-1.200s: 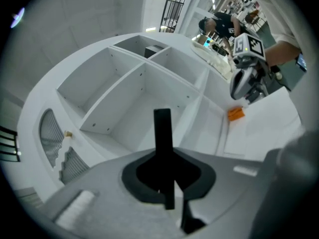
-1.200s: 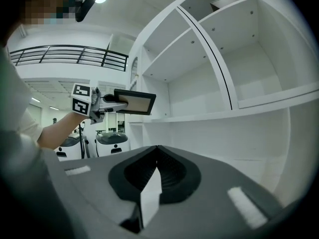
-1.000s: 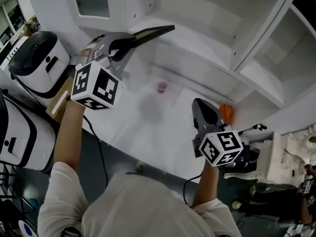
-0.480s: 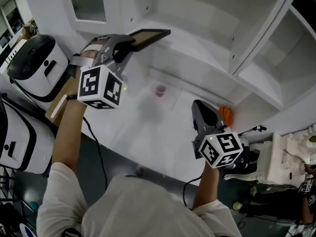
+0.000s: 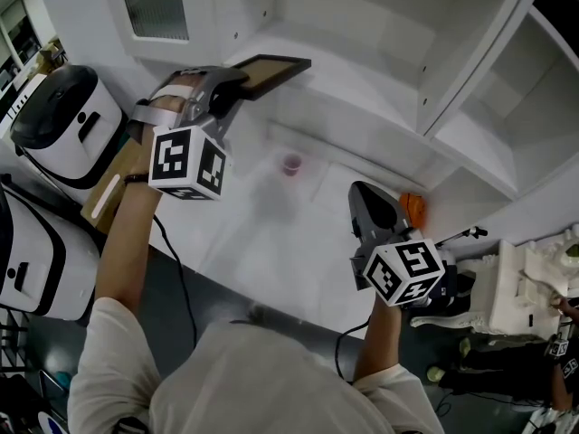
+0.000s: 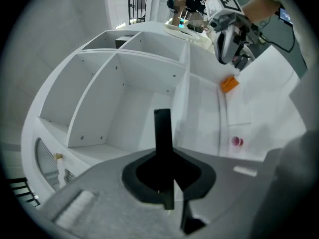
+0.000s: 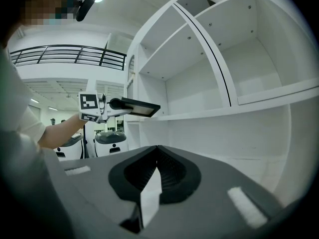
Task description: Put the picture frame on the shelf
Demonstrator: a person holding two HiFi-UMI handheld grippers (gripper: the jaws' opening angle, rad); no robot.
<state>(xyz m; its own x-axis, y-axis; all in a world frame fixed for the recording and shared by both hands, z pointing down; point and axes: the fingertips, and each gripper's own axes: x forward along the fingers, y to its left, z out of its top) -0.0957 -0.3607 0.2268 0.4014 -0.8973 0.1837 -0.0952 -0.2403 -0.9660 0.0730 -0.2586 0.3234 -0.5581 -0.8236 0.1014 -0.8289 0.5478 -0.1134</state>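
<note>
The picture frame (image 5: 269, 68), dark-rimmed with a brown face, is held out level above the white shelf unit (image 5: 362, 52). My left gripper (image 5: 237, 80) is shut on its near edge. In the left gripper view the frame (image 6: 162, 128) shows edge-on as a black bar between the jaws, pointing at the open shelf compartments (image 6: 144, 98). My right gripper (image 5: 373, 208) hangs low over the table, shut with nothing in it. From the right gripper view the left gripper (image 7: 107, 105) and the frame (image 7: 140, 107) hover in front of a shelf board (image 7: 219, 113).
A small pink cup (image 5: 291, 164) and an orange object (image 5: 413, 208) lie on the white table (image 5: 271, 233). White and black robots (image 5: 63, 116) and a cardboard box (image 5: 113, 183) stand at the left. A white machine (image 5: 534, 278) sits at the right.
The left gripper has turned the frame from a steep tilt to nearly level and shifted it slightly left and up. The right gripper has stayed put.
</note>
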